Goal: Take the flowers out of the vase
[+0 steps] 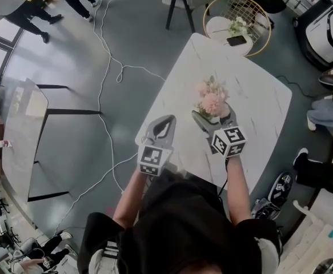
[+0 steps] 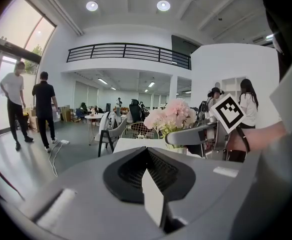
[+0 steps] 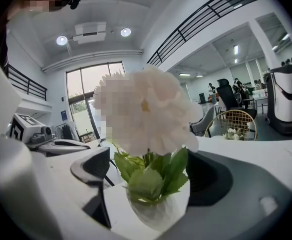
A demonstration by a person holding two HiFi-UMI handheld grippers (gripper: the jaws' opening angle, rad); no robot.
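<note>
On a white marble table (image 1: 257,107) in a grey-floored hall, the pink flowers (image 1: 212,100) stand upright in a small pale vase (image 3: 158,209) close to the table's near edge. The right gripper (image 1: 213,119), forearm stretched forward, has its jaws spread on either side of the vase, which only the right gripper view shows clearly. The left gripper (image 1: 165,123) hovers just beside it, jaws pressed together and empty.
</note>
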